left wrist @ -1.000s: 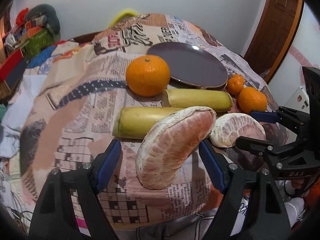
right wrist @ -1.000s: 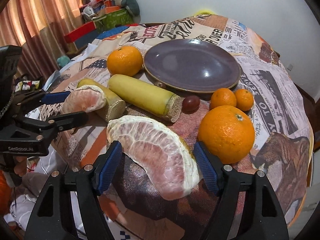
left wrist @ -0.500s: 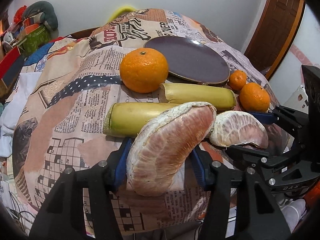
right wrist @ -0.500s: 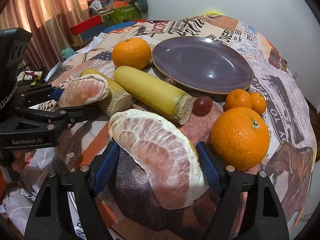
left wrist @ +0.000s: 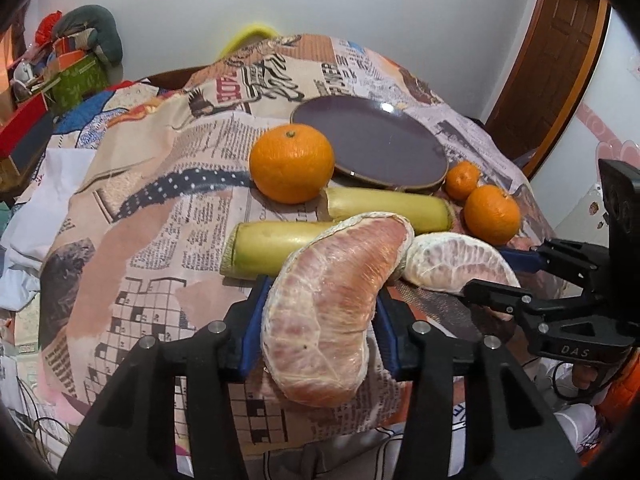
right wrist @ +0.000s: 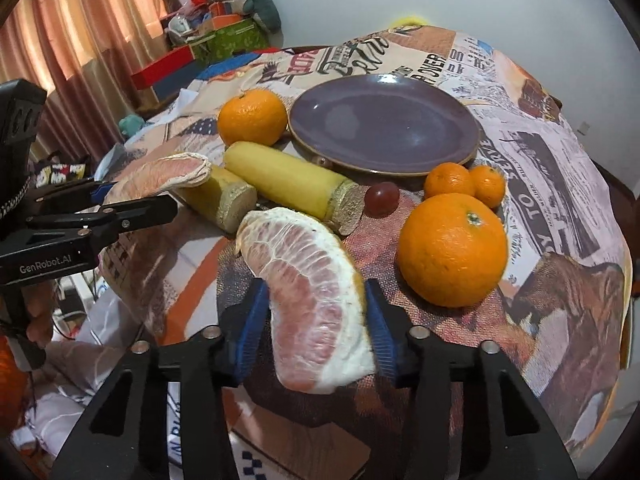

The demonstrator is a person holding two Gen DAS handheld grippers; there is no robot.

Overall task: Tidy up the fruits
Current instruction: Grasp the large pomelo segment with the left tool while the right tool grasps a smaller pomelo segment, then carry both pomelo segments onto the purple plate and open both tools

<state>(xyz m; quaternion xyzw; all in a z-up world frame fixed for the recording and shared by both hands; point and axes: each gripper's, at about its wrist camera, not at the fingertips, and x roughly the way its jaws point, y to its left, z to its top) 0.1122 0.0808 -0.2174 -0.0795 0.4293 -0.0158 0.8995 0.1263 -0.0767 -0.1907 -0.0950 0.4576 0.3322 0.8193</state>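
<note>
Pink pomelo segments (left wrist: 332, 304) — claws now clamped.

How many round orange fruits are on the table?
4. One big round orange sits left of the purple plate, another big one is at the near right, and two small oranges touch just below the plate. None seem hidden.

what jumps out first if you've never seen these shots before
Two big peeled pomelo wedges dominate: the left claw is shut on the left pomelo wedge, the right claw on the right pomelo wedge, both at the table's near edge. Behind them sit bright oranges, such as the big orange at right, two yellow-green stalk pieces and an empty purple plate on the newspaper-print cloth.
</note>
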